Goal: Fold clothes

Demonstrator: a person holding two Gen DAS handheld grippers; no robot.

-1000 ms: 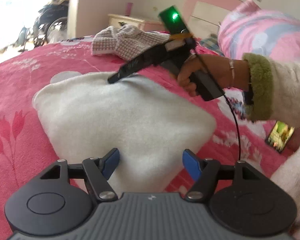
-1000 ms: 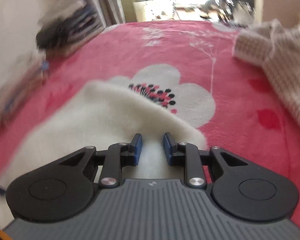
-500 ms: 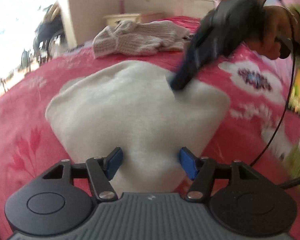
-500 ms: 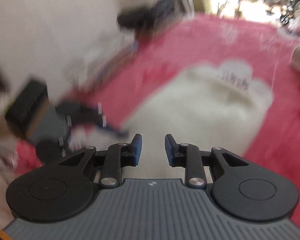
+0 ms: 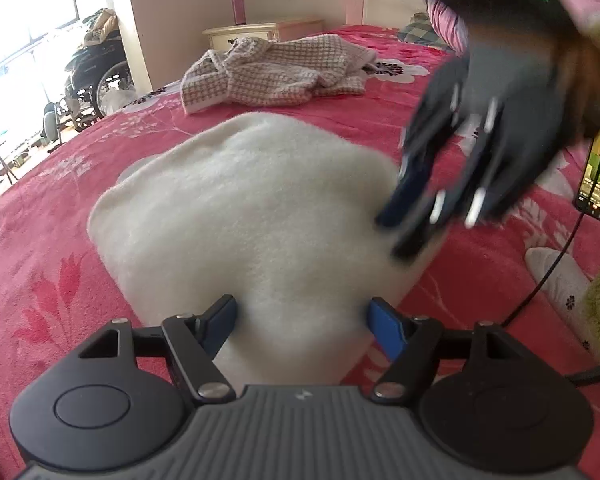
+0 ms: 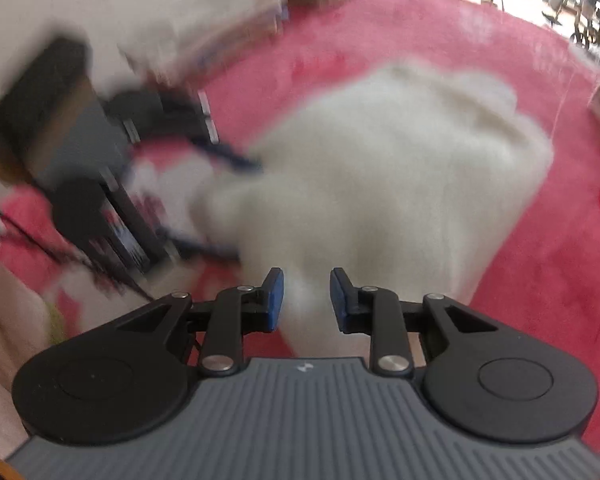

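I see a pink flowered bedspread [image 5: 60,208] filling both views, and on its middle lies the folded white fleece garment [image 5: 236,216]. Behind it, a checked knit garment [image 5: 276,72] lies crumpled. My left gripper [image 5: 302,316] points low over the near edge of the white piece, jaws wide apart on both sides of it, holding nothing. My right gripper [image 6: 306,298] tilts down at the right edge, blurred, jaws a little apart with fleece showing between them. A phone [image 5: 598,184] lies at the right.
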